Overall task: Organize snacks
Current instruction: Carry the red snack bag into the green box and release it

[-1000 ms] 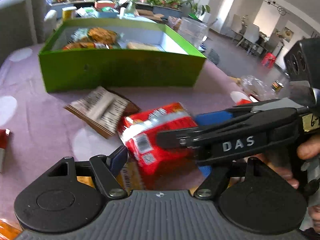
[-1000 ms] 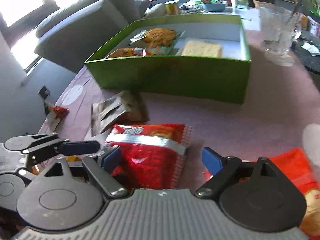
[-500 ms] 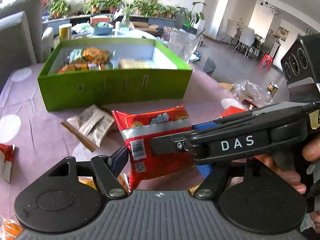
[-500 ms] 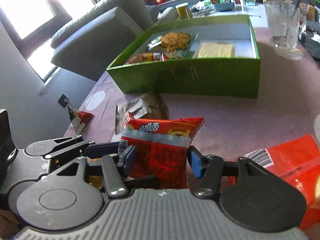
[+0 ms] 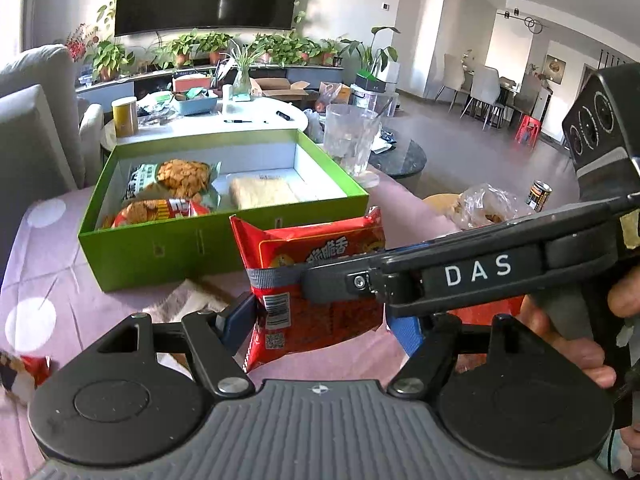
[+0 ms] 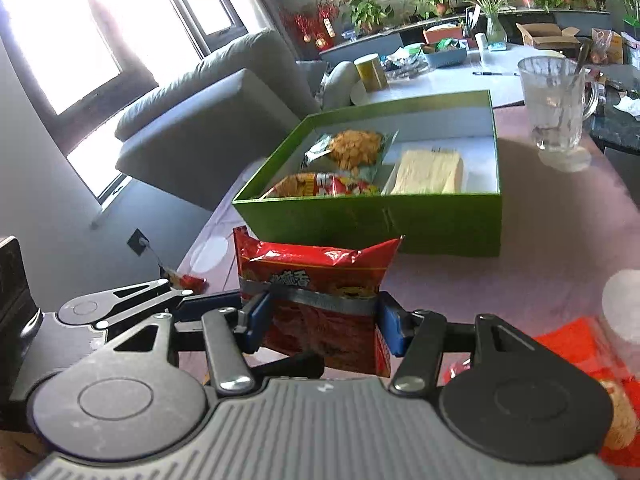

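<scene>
A: 2 tongs on 1 red snack bag point(image 6: 320, 304): your right tongs point(image 6: 322, 322) are clenched on its sides, and it hangs clear above the pink tabletop point(image 6: 540, 256).

B: And your left tongs point(image 5: 324, 322)?

A: Blue pads flank the same bag point(image 5: 316, 280); the left pad touches it, the right one I cannot tell.

B: Position?

A: Just in front of the green box point(image 5: 168, 246), below its rim. 3 snack packs already lie inside; a glass mug point(image 6: 558, 108) stands beside the box.

Red snack bag point(image 6: 320, 300) with a grey band, green box point(image 6: 400, 220), pink tablecloth point(image 6: 540, 248).
</scene>
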A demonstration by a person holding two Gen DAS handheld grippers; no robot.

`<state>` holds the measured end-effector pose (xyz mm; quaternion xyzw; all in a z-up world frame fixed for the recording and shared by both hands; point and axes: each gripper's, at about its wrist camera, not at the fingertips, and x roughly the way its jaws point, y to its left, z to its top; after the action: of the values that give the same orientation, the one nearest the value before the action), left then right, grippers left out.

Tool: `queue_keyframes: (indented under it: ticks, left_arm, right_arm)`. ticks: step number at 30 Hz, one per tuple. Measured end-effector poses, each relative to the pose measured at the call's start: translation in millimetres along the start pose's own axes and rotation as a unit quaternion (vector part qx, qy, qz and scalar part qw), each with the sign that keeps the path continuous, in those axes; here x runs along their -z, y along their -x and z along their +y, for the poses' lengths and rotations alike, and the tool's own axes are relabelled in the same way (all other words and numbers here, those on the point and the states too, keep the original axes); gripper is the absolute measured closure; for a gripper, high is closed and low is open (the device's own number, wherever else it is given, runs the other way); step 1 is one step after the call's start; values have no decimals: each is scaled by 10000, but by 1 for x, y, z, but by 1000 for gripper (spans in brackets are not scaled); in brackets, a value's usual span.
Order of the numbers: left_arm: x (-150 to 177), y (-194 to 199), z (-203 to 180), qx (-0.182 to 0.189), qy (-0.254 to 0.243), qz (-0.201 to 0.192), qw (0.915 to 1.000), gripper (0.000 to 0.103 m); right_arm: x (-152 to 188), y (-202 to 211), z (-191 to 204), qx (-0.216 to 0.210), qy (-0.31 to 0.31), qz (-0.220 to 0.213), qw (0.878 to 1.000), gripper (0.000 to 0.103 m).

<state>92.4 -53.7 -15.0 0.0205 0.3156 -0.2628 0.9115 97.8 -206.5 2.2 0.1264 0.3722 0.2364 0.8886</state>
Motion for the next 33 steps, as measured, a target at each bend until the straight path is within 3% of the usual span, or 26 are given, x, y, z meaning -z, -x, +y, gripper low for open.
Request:
queue_keyframes:
  ticks: [20,33]
  left_arm:
    - [-70,-47,5,-176,-497,-155,9985,35]
    - [-95,-91,23,-146,-359,-57,9992,35]
  right_arm:
    - [-58,-10,-28,117,-181,-384,9990,47]
    - [-85,-32,-51,273,-356,-522,9976,47]
